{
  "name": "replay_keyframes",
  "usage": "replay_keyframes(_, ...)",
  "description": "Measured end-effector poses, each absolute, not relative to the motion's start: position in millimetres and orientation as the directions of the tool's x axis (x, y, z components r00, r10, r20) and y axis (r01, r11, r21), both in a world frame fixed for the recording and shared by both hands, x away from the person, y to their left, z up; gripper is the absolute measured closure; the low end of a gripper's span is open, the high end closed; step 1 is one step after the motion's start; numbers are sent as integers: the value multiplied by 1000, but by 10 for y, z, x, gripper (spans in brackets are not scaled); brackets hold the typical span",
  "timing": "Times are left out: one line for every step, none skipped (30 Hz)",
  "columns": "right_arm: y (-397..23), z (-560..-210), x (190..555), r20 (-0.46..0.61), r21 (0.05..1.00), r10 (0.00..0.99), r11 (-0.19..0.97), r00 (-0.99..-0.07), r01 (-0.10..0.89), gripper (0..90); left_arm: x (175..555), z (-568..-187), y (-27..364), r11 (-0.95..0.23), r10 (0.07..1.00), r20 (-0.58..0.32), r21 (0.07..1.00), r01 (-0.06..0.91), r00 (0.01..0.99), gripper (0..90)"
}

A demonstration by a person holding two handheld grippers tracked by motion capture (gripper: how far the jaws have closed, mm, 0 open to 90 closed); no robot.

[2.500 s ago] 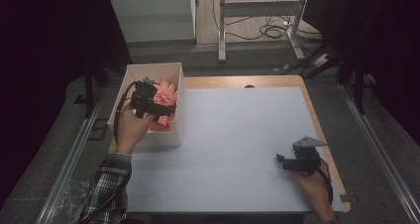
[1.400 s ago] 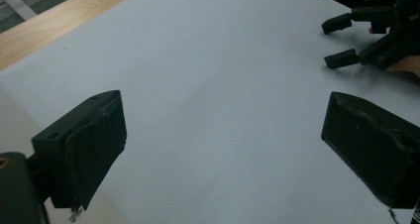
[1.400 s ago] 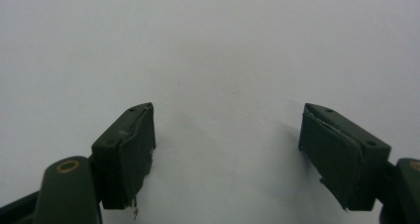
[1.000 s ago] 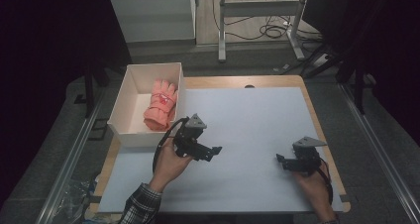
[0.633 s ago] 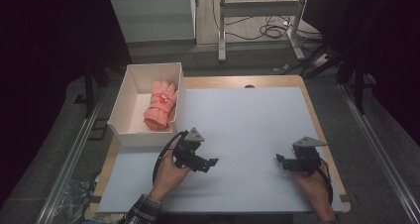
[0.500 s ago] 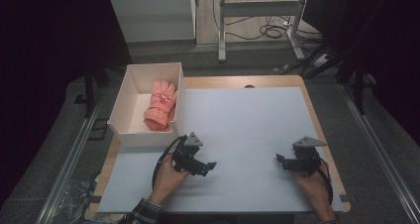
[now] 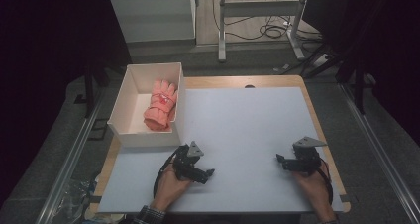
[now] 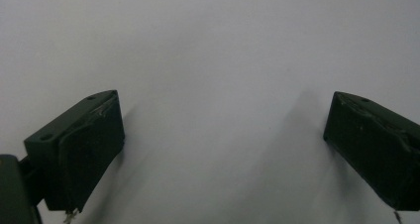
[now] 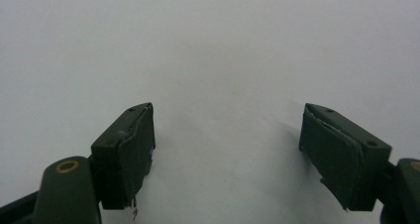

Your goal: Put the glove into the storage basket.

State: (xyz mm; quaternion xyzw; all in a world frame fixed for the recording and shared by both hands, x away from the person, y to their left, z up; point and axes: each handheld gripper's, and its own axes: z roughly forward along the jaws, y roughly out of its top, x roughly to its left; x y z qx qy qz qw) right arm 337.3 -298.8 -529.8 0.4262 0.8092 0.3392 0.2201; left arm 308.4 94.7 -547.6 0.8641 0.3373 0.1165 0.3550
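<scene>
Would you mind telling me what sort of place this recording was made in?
Probably a lab or recording workspace: a white-topped table under bright light with dark surroundings, loose cables on the floor behind, and a metal frame stand.

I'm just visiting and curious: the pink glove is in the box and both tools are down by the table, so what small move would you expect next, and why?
Probably just settling: I'd let the left gripper rest on the white table like the right gripper. The pink glove lies inside the white box, both pairs of jaws stand open with nothing between them, and nothing else lies on the table to pick up.
</scene>
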Motion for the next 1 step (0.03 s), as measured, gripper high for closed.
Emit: replay_keyframes(-2984, -5298, 3374, -68, 736, 839, 408, -541, 540, 220, 3084, -5477, 945, -522, 666, -36, 692, 499, 745, 19)
